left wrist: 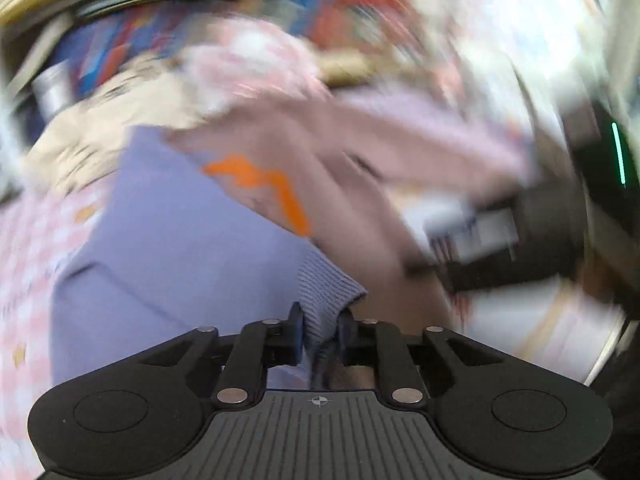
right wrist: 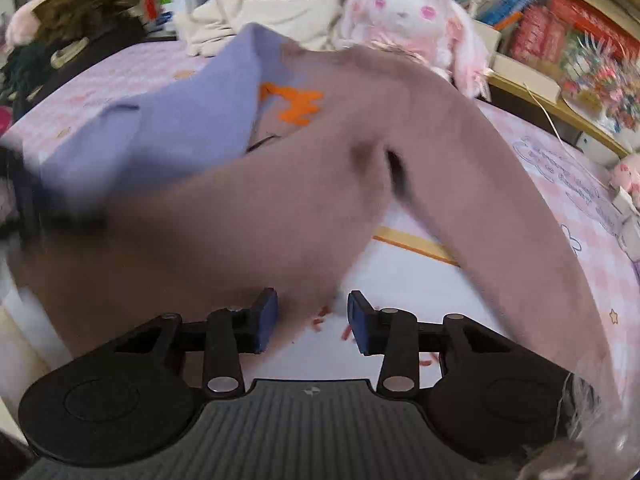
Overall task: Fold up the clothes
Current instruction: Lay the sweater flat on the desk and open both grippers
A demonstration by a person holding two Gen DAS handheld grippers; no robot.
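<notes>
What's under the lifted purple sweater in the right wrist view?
Under the purple sweater with the orange print: the pink checked bedsheet and a white sheet with a yellow-orange edge. The sweater hides anything farther left.

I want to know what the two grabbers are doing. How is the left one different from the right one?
The left gripper is shut on the ribbed purple cuff of the sweatshirt; the right gripper is open, with a clear gap between its fingers.
The left gripper's view is badly blurred; the right gripper's view is sharper, showing a plush bunny.
Both have black arms and blue pads, and both are at the same sweatshirt.
</notes>
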